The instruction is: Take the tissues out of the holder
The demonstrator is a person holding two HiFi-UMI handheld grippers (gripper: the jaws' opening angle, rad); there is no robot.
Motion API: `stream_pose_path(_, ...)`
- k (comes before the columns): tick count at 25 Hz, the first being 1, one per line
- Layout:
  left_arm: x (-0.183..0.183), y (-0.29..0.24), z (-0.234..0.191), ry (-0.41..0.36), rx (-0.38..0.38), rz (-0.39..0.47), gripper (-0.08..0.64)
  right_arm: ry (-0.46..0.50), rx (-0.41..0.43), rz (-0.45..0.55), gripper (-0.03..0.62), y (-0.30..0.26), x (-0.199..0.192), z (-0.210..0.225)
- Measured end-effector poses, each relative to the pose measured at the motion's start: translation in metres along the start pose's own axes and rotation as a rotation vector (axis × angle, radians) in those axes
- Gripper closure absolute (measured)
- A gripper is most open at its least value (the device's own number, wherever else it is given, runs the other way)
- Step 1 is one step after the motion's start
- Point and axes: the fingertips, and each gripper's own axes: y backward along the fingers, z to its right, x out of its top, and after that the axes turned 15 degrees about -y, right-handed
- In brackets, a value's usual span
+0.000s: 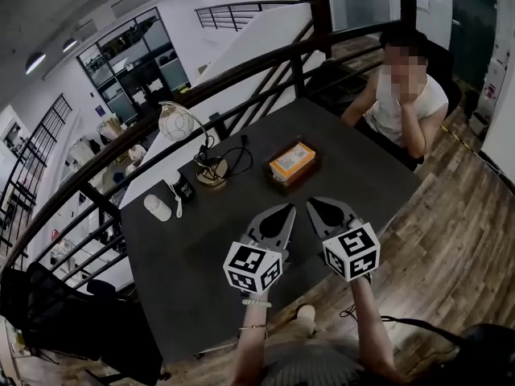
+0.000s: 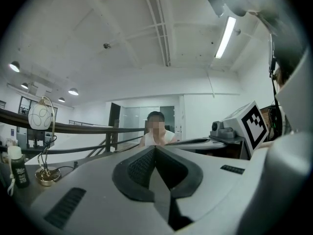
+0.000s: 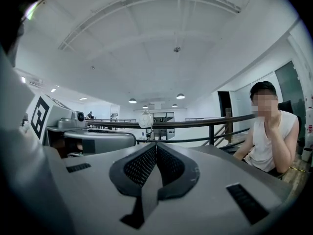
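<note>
- Dark table (image 1: 201, 280), seen from above in the head view. It fills the middle of the frame, with wood flooring to its right.
- Dark railing (image 1: 233, 71) curves behind the table's far edge.
- Seated person (image 1: 402, 95) in a white sleeveless top at the far right corner of the table, one hand raised to the chin.
- Left gripper (image 1: 283, 209) hangs over the near half of the table. In its own view the ribbed pads meet along one seam (image 2: 154, 148), so it is fully closed with nothing between them.
- Right gripper (image 1: 312, 203) sits just beside the left, their tips angled toward each other. In its own view (image 3: 156, 145) the pads are pressed together in the same way, also empty.
- Table lamp (image 1: 179, 123) with a pale globe shade stands on a brass base at the far left of the table, a black cable looping beside it.
- Tissue holder (image 1: 283, 186), a dark box, lies flat near the table's middle. It is beyond both sets of tips, apart from them and touched by neither. Both grippers point roughly toward it.
- Tissues (image 1: 292, 160), an orange-topped pack, sit inside the holder.
- Small dark bottle (image 1: 183, 186) stands near the lamp base.
- White oval object (image 1: 158, 207) lies near the bottle; I cannot tell what it is.
</note>
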Motion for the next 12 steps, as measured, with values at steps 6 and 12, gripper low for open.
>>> stream_pose_path(6, -0.009, -0.022, -0.025, 0.017, 0.000, 0.000, 0.552, -0.013, -0.025, 0.000, 0.578, -0.025, 0.007, 0.021)
stream_pose_path(12, -0.016, -0.037, -0.036, 0.035, -0.030, -0.001, 0.552, -0.022, -0.063, -0.004, 0.579, -0.039, 0.008, 0.034)
